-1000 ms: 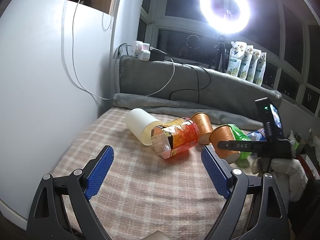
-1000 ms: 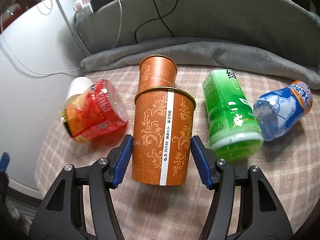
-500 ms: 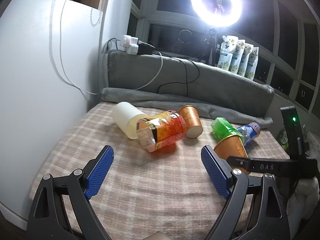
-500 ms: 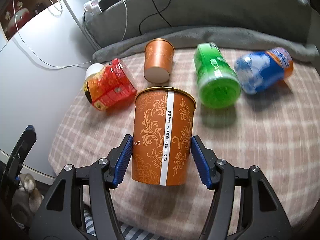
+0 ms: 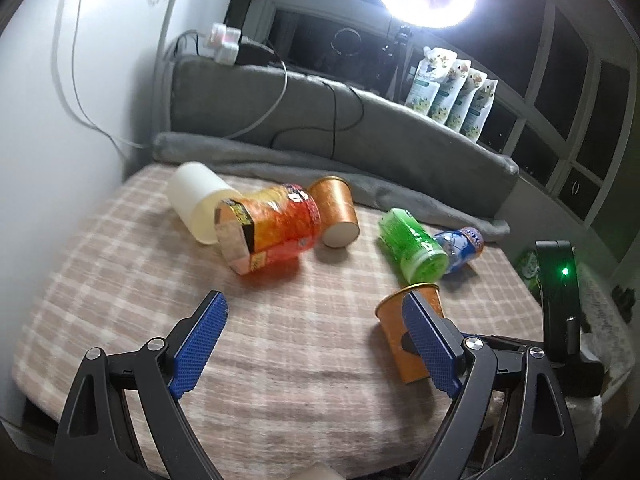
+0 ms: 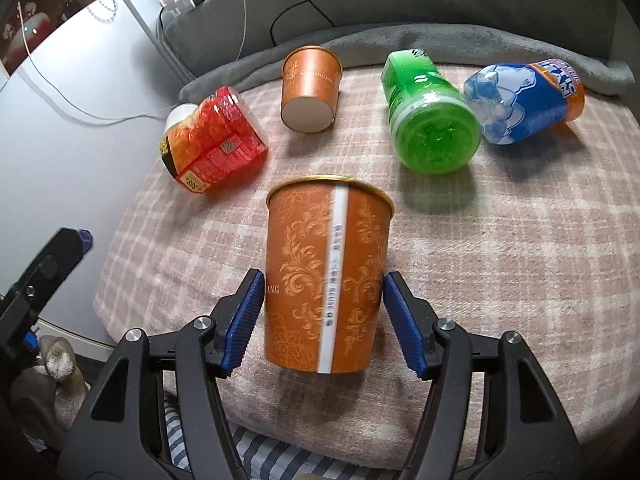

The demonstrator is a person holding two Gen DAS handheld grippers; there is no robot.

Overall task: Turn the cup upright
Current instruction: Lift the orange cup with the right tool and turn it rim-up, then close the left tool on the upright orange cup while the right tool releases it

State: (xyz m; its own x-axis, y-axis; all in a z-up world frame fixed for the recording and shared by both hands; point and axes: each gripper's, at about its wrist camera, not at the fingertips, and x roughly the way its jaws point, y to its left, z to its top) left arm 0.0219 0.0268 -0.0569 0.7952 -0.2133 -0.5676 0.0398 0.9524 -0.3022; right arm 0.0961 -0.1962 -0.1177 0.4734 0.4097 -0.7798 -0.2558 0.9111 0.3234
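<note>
Cup (image 6: 326, 280), orange paper with gold rim and a white stripe down the side, sits between the blue pads of the right gripper (image 6: 324, 320), rim up, base low near the front edge of the checked blanket (image 6: 520, 260). Jaws of that gripper are pinched on the cup's lower half, pads touching both sides. Can't tell if the base is resting on the blanket or just above it; in the left wrist view the same cup (image 5: 400, 332) looks slightly tilted, partly hidden behind a blue pad. Left gripper (image 5: 316, 344) is spread wide, nothing between its pads, aimed at the blanket. Behind, well apart from the held cup: a second orange cup (image 6: 310, 88) on its side, base toward the viewer; a red-orange snack cup (image 6: 212, 144) on its side with a cream cup (image 5: 196, 204) touching it behind; a green cup (image 6: 432, 116) on its side just beside a blue bottle (image 6: 524, 100). Grey cushion (image 6: 440, 4) runs along the back with cables over it. Step looks like the set-down end of the flip: cup is already turned upright. Next move probably needs the base flat on the soft blanket, then a slow opening of the right jaws so the light cup doesn't tip.
</note>
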